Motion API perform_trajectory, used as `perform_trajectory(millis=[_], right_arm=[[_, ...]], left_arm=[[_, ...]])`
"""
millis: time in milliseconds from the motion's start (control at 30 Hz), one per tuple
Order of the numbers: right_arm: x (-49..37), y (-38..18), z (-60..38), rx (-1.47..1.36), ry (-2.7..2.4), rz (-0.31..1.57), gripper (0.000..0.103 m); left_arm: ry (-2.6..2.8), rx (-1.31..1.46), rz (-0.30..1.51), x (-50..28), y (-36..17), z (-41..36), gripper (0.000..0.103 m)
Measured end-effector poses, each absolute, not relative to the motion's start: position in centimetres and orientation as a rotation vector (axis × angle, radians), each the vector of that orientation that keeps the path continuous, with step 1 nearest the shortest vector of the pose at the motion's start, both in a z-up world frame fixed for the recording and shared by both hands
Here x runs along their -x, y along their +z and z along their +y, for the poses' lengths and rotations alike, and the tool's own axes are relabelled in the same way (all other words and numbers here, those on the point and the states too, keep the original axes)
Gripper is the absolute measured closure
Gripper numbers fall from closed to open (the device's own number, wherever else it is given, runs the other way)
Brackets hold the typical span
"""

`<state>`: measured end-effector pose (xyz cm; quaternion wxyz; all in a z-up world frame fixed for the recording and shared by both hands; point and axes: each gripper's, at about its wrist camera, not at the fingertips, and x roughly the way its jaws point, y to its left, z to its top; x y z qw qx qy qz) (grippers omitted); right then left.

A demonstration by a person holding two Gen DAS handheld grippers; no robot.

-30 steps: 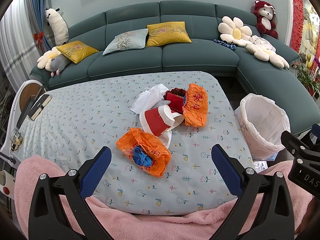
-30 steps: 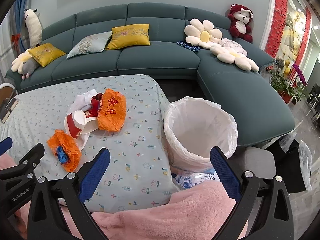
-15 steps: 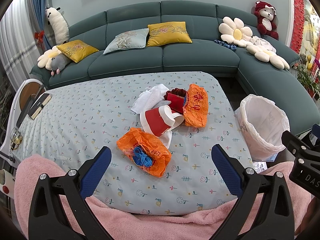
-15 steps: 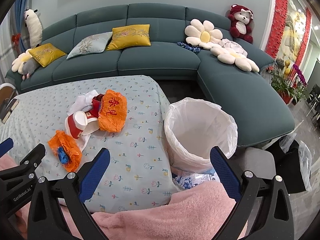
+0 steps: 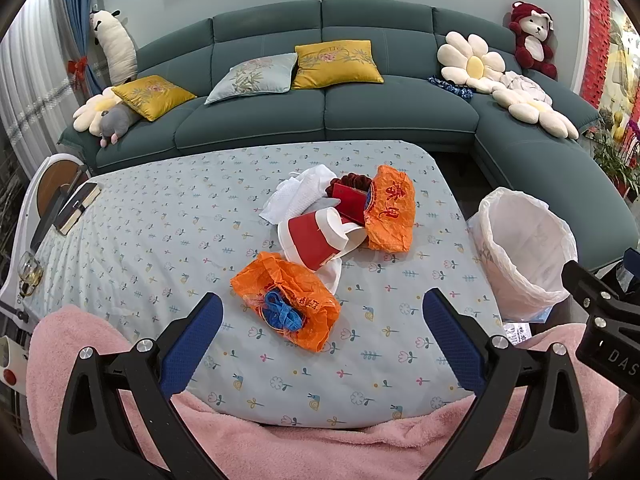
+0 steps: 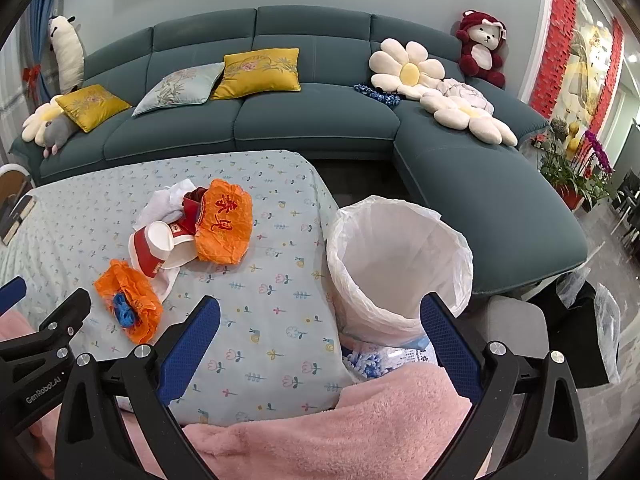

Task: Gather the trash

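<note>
Orange crinkled bag (image 5: 286,300) at twelve o'clock between spread left gripper (image 5: 322,344) fingers; only right view frames the white-lined bin (image 6: 396,264) between open right gripper (image 6: 320,344) fingers

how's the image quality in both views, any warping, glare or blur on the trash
Left wrist view: strong fisheye bend, the sofa curves and the corners go black; the orange bag and paper cup are sharp under even indoor light with soft shadows. Right wrist view: same warping; the bin liner is bright but not blown out, and there is glare by the red decorations at far right.
</note>
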<state>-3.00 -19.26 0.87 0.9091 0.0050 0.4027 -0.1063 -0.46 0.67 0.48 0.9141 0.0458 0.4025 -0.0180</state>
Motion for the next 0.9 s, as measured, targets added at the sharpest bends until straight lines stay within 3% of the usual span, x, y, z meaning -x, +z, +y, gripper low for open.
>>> perform_trajectory(millis=[900], right_arm=[[3.1, 0.8, -19.2, 0.000, -0.241, 0.826, 0.007]], left_arm=[[-0.033, -0.058, 0.861, 0.2, -0.2, 1.7, 0.008]])
